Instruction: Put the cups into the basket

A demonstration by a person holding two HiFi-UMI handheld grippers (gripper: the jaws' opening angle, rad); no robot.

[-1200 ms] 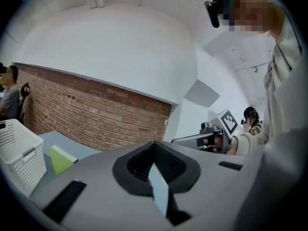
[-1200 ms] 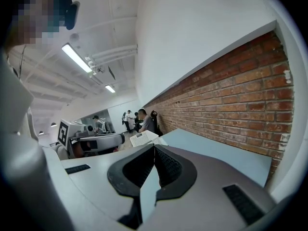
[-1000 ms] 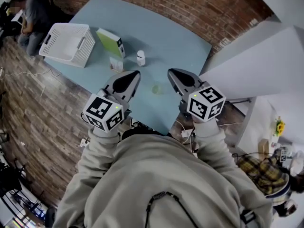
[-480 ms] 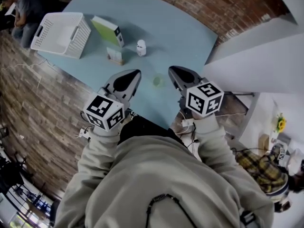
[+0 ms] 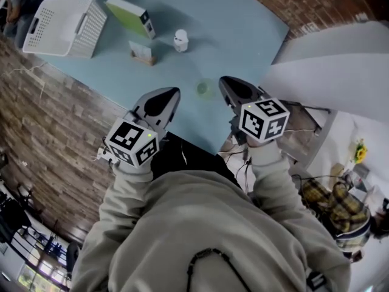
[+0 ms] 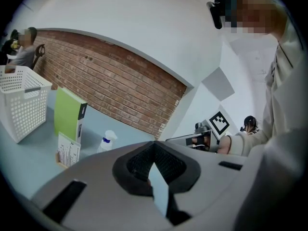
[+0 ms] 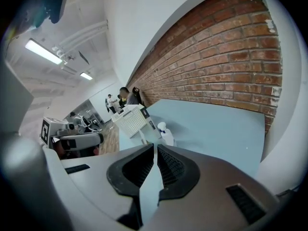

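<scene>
A small clear greenish cup (image 5: pixel 203 89) stands on the light blue table (image 5: pixel 243 35), near its front edge, between my two grippers. The white mesh basket (image 5: pixel 61 17) sits at the table's far left end; it also shows as the basket (image 6: pixel 21 107) in the left gripper view and the basket (image 7: pixel 131 119) in the right gripper view. My left gripper (image 5: pixel 172 92) hovers left of the cup, shut and holding nothing. My right gripper (image 5: pixel 223 81) hovers right of the cup, also shut and holding nothing. Each gripper view shows its own jaws closed together, the left gripper (image 6: pixel 154 144) and the right gripper (image 7: pixel 155 146).
A green and white box (image 5: pixel 129 16) lies beside the basket. A small card stand (image 5: pixel 141 52) and a small white bottle (image 5: pixel 180 40) stand further in. A brick-patterned floor surrounds the table. A white wall panel (image 5: pixel 328 66) rises at the right. People sit beyond the basket.
The head view has shifted, so the basket, box and bottle now sit higher and further left. Both grippers stay shut near the table's front edge, on either side of the cup.
</scene>
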